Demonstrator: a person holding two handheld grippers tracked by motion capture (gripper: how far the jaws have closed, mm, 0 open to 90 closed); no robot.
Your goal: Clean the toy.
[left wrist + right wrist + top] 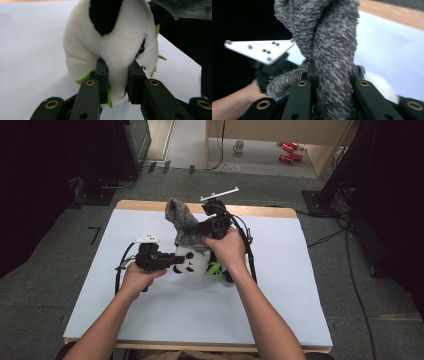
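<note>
Near the middle of the desk [150, 320], the left claw [117, 75] pinches the panda toy [112, 45] tight. The right claw [329, 75] is shut on the fuzzy gray cloth [329, 37], lifting it off the panda. Next, I think, pull them fully apart. The left gripper view shows the panda's tiny eye.

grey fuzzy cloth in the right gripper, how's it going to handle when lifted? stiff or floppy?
Probably floppy: the grey cloth bunches and twists into folds where the right gripper pinches it, and in the high view it drapes over the panda plush. Likely light for its size, since it stands up from one pinch. The shaggy pile should grip the pads rather than slip.
</note>
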